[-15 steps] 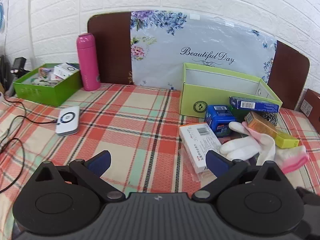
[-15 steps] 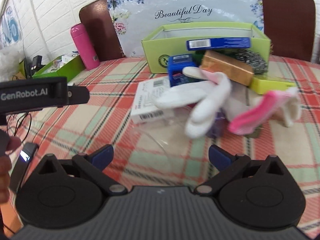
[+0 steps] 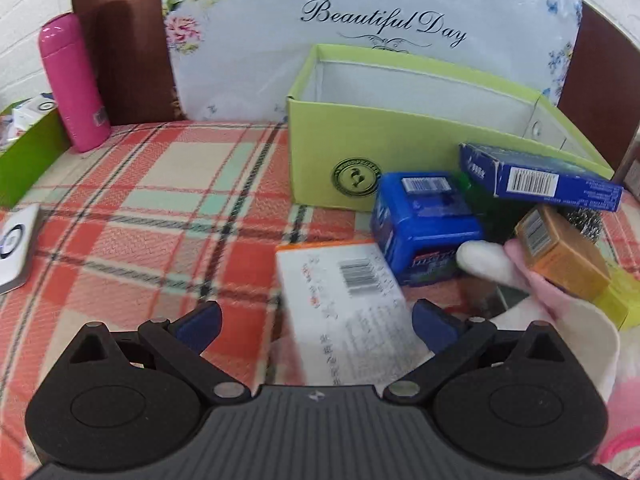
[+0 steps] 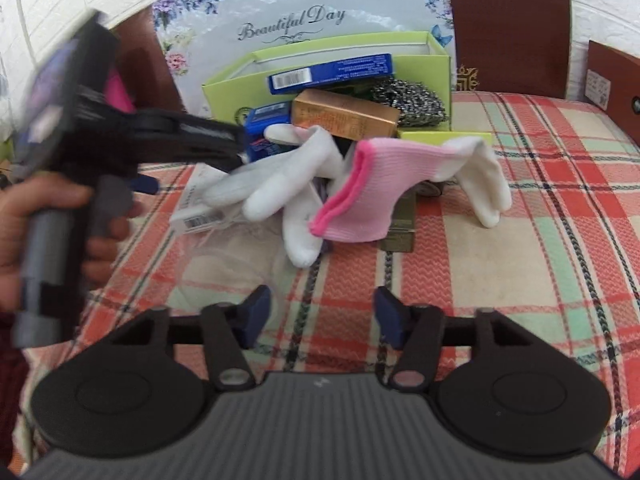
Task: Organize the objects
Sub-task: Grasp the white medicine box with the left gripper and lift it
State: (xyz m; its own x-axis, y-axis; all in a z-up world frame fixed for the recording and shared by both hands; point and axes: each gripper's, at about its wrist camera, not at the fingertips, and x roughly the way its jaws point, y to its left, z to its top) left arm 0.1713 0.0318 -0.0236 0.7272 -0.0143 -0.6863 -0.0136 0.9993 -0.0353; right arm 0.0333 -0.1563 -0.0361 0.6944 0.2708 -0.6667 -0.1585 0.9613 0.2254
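Your left gripper [image 3: 316,322] stands wide with nothing pinched; the white carton [image 3: 344,308] lies flat between its fingers, reaching toward 12 o'clock. The lime box [image 3: 400,140] sits beyond at 1 o'clock. Your right gripper [image 4: 322,314] is spread moderately, empty over bare plaid cloth [image 4: 500,264]; the pink-cuffed glove [image 4: 372,184] lies at 12 o'clock, apart from its fingers.
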